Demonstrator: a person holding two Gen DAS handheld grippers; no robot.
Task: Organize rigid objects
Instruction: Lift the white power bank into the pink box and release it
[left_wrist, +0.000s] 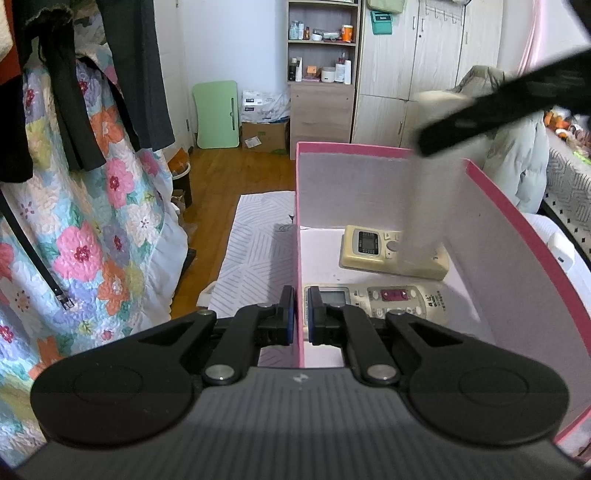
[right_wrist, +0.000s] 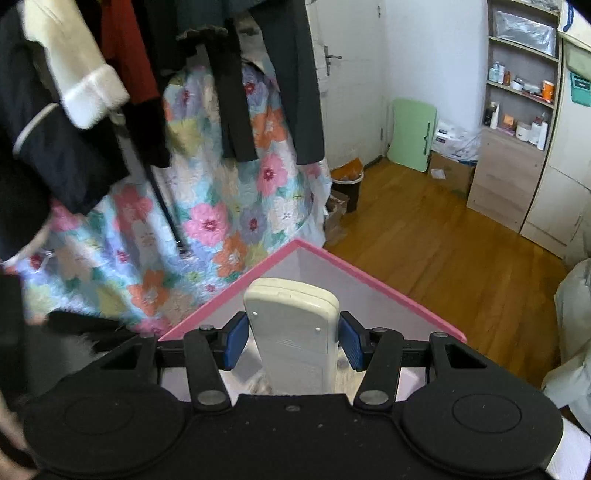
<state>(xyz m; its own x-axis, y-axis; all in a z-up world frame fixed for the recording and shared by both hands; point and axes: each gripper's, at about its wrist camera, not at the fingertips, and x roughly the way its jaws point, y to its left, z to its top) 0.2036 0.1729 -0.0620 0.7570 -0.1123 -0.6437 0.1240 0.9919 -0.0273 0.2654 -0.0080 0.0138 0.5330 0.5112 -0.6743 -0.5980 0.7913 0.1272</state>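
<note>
A pink box (left_wrist: 369, 147) with pale inner walls holds two cream remote controls, one further back (left_wrist: 369, 245) and one nearer (left_wrist: 391, 299), both lying face up. My left gripper (left_wrist: 302, 317) is shut on the box's left wall, a blue pad on each side of it. My right gripper (right_wrist: 293, 336) is shut on a third white remote (right_wrist: 295, 317), back side up, held over the box's rim (right_wrist: 369, 273). In the left wrist view that remote (left_wrist: 432, 199) appears as a pale blur hanging above the box, under a black finger (left_wrist: 480, 118) of the right gripper.
A floral quilt (left_wrist: 92, 221) and dark hanging clothes (right_wrist: 240, 74) stand to the left. Under the box lies a striped cloth (left_wrist: 255, 240). Beyond it are a wooden floor (right_wrist: 424, 229), a green folding table (left_wrist: 218, 114), a dark bin (right_wrist: 347, 188), a shelf unit (left_wrist: 321, 74) and wardrobes.
</note>
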